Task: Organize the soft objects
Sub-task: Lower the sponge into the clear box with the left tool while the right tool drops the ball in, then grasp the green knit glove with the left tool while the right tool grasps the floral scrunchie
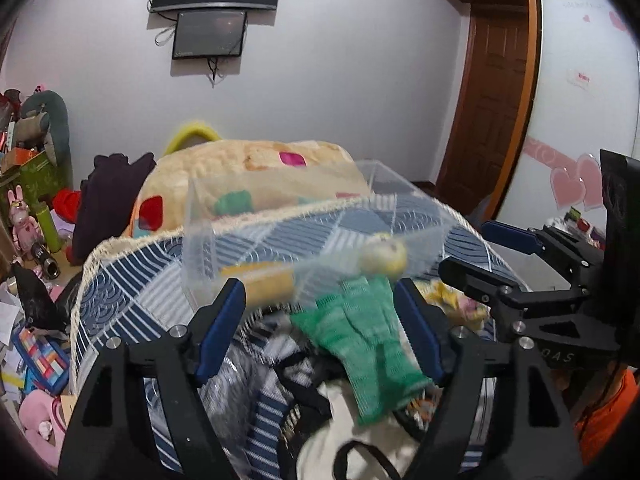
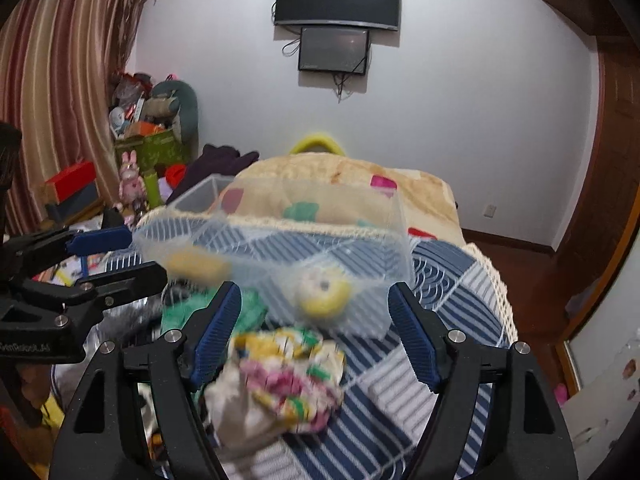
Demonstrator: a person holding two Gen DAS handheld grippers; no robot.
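So both claws are hanging over a bed with a blue-and-white patterned bedspread. The left claw has its blue-padded jaws spread wide with nothing between them, and the right claw is gaping just as wide, also gripping nothing.

A clear plastic box sits on the bedspread just ahead of both claws. It looks blurry in both views, but you can make out a round yellow-and-white plush thing inside at the near wall, plus a yellow oblong object toward the box's left end.

From the left wrist view, a green knit garment lies just below the box, draped over a heap of dark and white clothes, right between the left claw's fingers. From the right wrist view, a crumpled floral cloth in yellow, pink and green sits on the bedspread between the right claw's fingers, near the box's front.

Behind the box is a beige blanket with coloured squares, and two dark screens hang on the white wall.
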